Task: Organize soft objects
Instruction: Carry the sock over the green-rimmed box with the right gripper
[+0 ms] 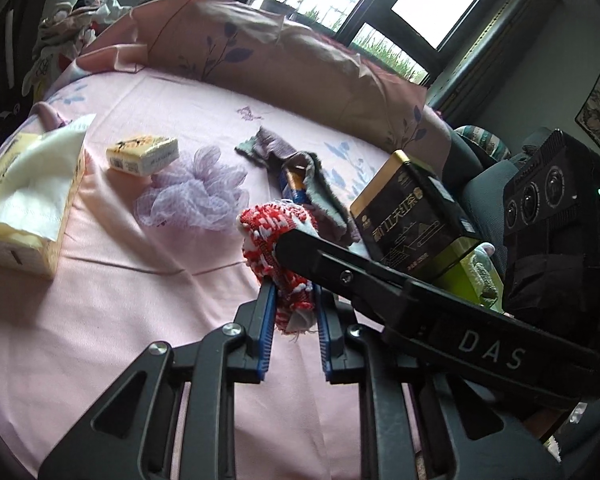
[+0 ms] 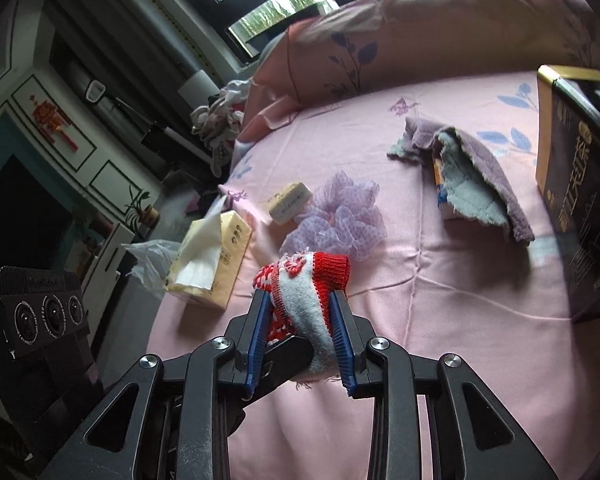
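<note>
A red-and-white knitted sock (image 1: 266,228) is held up over the pink bed sheet (image 1: 140,300) by both grippers. In the left wrist view my left gripper (image 1: 294,316) is shut on the sock's lower end, and a black finger (image 1: 340,272) of the right gripper lies across it from the right. In the right wrist view my right gripper (image 2: 300,308) is shut on the sock (image 2: 304,280) across its white middle, its red cuff pointing right. A lilac mesh bath puff (image 1: 196,192) (image 2: 340,216) lies just beyond. A purple-grey towel (image 1: 300,172) (image 2: 484,176) drapes over a blue-orange pack.
A yellow tissue box (image 1: 24,204) (image 2: 212,264) and a small yellow carton (image 1: 142,154) (image 2: 290,202) lie left of the puff. A black-and-gold tin (image 1: 412,216) (image 2: 576,184) stands at the right. A pink pillow (image 1: 280,52) lines the far edge, under the window.
</note>
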{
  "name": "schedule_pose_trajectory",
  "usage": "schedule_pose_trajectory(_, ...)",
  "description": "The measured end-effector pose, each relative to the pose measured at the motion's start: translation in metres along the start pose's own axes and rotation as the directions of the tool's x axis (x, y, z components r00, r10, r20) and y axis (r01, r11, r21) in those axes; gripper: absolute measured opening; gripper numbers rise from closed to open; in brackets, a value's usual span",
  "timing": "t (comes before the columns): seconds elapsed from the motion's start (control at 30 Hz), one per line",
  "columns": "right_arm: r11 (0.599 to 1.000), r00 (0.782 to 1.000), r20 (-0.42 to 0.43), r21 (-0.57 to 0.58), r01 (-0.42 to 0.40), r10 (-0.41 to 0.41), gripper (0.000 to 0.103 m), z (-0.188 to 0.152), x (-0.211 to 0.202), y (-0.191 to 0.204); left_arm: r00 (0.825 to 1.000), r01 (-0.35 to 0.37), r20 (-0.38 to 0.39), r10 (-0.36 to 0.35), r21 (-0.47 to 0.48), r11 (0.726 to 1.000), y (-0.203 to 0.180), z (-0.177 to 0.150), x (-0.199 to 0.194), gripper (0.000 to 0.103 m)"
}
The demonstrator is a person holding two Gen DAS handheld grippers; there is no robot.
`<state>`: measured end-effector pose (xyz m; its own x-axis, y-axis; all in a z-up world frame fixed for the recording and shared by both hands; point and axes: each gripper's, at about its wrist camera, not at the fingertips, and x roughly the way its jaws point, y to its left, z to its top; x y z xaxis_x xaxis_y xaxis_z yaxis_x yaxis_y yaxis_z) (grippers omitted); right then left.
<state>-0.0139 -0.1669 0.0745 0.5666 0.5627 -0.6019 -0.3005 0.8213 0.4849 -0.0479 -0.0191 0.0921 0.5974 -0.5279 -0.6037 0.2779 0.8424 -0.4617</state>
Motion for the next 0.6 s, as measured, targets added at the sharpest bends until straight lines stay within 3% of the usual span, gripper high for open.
schedule_pose_trajectory(0.37, 0.994, 0.982, 0.189, -0.106, 0.014, 0.007, 0.033, 0.01, -0.064, 0.024, 0.985, 0.015, 0.171, -0.04, 0.15, 0.989, -0.047, 0.006, -0.04, 0.015)
schedule_pose_trajectory(0.6, 0.995, 0.96, 0.28, -0.092, 0.026, 0.001, 0.033, 0.013, -0.098, 0.019, 0.975, 0.031, 0.208, -0.079, 0.222, 0.975, -0.078, 0.012, -0.045, 0.015)
